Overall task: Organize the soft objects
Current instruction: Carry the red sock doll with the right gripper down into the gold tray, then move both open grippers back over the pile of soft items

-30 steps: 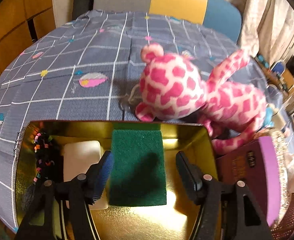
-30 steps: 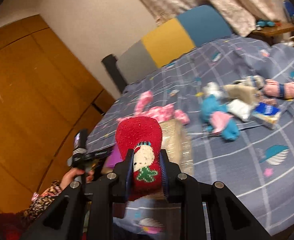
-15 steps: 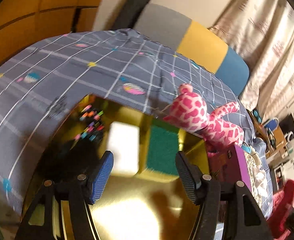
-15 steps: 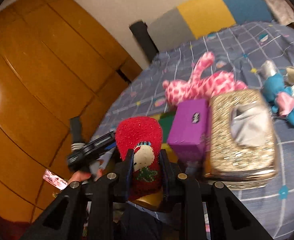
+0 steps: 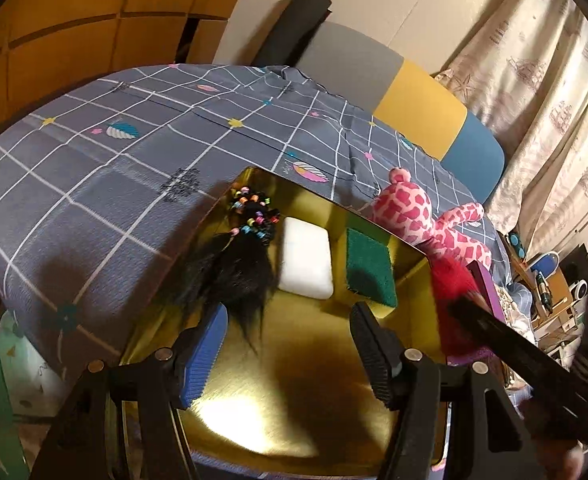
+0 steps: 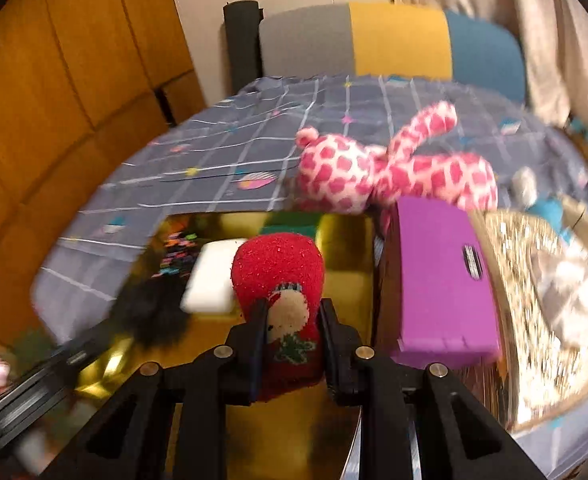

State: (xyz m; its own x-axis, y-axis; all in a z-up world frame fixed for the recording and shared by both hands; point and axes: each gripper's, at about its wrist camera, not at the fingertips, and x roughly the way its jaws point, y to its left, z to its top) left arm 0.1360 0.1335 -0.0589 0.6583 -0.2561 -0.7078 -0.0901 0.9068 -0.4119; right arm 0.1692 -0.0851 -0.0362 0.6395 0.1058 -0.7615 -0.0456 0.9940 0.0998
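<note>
1. Now we are gripping a red sock (image 6: 280, 280) between the right gripper (image 6: 292, 344) pads, over the gold tin (image 6: 346, 280).
2. We are holding the left gripper (image 5: 288, 344) wide and empty above that tin.
3. Inside are lying a white sponge (image 5: 305, 264), a green scouring pad (image 5: 368, 266) and a black hairpiece (image 5: 234, 276); a pink giraffe (image 5: 422, 220) is lying beyond.

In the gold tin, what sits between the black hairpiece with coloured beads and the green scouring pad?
A white rectangular sponge lies between the black beaded hairpiece and the green scouring pad, inside the gold tin. The left wrist view shows it clearly.
</note>
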